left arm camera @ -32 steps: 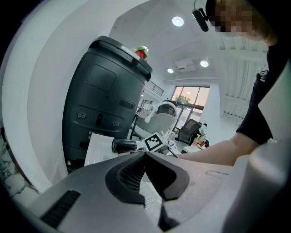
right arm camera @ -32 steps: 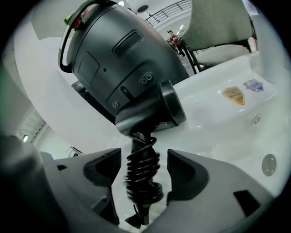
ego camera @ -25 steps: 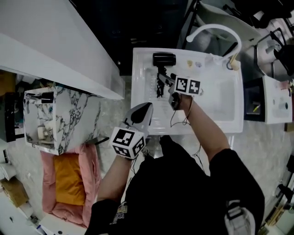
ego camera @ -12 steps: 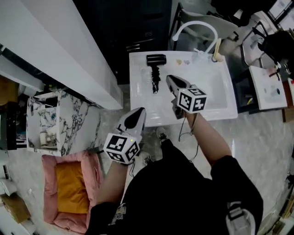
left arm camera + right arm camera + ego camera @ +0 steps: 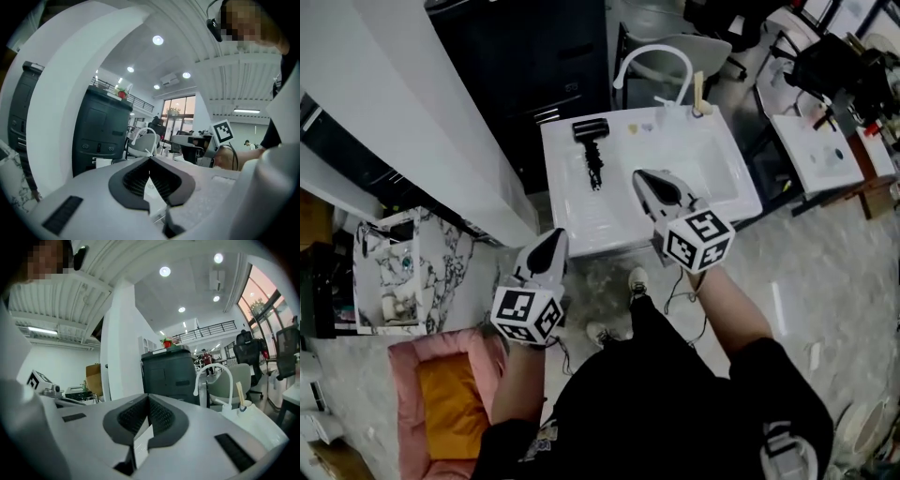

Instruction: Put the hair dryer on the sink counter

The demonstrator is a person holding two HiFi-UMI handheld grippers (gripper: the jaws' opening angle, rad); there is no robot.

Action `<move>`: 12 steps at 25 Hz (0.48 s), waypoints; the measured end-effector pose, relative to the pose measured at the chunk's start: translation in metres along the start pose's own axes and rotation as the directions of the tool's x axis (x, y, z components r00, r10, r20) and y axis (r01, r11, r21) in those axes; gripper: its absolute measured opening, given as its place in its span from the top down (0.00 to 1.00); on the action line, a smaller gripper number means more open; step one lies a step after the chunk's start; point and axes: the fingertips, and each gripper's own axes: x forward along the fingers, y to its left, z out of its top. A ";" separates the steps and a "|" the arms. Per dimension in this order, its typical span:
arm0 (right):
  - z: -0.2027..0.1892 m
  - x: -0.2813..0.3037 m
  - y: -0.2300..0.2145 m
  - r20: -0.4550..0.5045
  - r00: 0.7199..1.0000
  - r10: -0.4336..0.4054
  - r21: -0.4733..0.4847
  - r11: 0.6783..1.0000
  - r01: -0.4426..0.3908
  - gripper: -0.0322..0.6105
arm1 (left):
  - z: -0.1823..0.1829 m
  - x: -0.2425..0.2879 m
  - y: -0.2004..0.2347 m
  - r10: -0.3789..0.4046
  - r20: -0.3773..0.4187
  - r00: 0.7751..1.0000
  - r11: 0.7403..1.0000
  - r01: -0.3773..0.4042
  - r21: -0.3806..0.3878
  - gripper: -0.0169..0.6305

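While scanning the head view, spotted the dryer (image 5: 592, 141) already flat on the counter (image 5: 577, 220), on the left strip beside the basin (image 5: 703, 155), up near the back-left corner. Lies with its long axis back to front: black head toward the back edge, handle and what looks like cord trailing toward the front edge. Sits ahead and a bit left of the right gripper (image 5: 641, 178), hanging over the counter's front half, near the dryer but clearly apart, so calling that the nearer hand. Sits further ahead and slightly right of the left gripper (image 5: 557, 236), hovering off the front-left corner above the floor (image 5: 825, 309). Clenched on both sides btw: just been closing on the right, jaws now pressed together with nothing between; same on the left, together and empty. Honestly reads like job done, so any coming move probably just means backing off without clipping that handle. Worth noting the view split: only from overhead can see the dryer at all. From either gripper view, get just the faucet (image 5: 212, 365) and a dark cabinet (image 5: 168, 376), never the dryer; from the left one, also get the right gripper's marker cube (image 5: 223, 132).
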 end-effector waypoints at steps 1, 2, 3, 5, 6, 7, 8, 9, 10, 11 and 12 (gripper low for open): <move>0.006 -0.011 0.003 0.013 1.000 -0.004 -0.015 1.000 0.004 0.95 | 0.002 -0.003 -0.005 0.000 0.003 1.000 1.000 0.000 0.017 0.97; 0.010 -0.022 0.006 0.023 1.000 -0.009 -0.025 1.000 0.009 0.95 | 0.003 -0.006 -0.012 -0.003 0.003 1.000 1.000 0.003 0.028 0.97; 0.013 -0.033 0.009 0.030 0.999 -0.014 -0.030 0.999 0.015 0.95 | 0.002 -0.009 -0.021 -0.009 0.000 1.000 0.999 0.009 0.032 0.97; 0.016 -0.055 0.011 0.042 0.999 -0.023 -0.028 0.999 0.024 0.95 | -0.001 -0.012 -0.042 -0.028 -0.009 1.000 0.999 0.028 0.033 0.97; 0.017 -0.064 0.012 0.047 0.999 -0.025 -0.024 0.999 0.026 0.95 | -0.003 -0.012 -0.053 -0.036 -0.014 0.999 0.999 0.036 0.036 0.97; 0.018 -0.074 0.011 0.051 0.998 -0.025 -0.019 0.999 0.026 0.95 | -0.005 -0.012 -0.064 -0.040 -0.018 0.999 0.998 0.041 0.042 0.97; 0.018 -0.082 0.010 0.053 0.998 -0.023 -0.012 1.000 0.023 0.95 | -0.006 -0.010 -0.074 -0.042 -0.021 0.999 0.998 0.043 0.049 0.97; 0.017 -0.090 0.009 0.054 0.998 -0.019 -0.007 1.000 0.019 0.95 | -0.008 -0.009 -0.084 -0.042 -0.022 0.999 0.998 0.043 0.055 0.97; 0.016 -0.097 0.008 0.052 0.999 -0.013 -0.004 1.000 0.013 0.95 | -0.009 -0.007 -0.094 -0.040 -0.022 0.999 0.997 0.041 0.061 0.97; 0.015 -0.104 0.006 0.049 0.999 -0.006 -0.004 1.000 0.006 0.95 | -0.010 -0.005 -0.104 -0.037 -0.021 0.999 0.997 0.038 0.064 0.97; 0.012 -0.112 0.005 0.044 0.999 0.003 -0.003 1.000 -0.003 0.95 | -0.012 -0.004 -0.114 -0.033 -0.019 0.999 0.997 0.034 0.065 0.97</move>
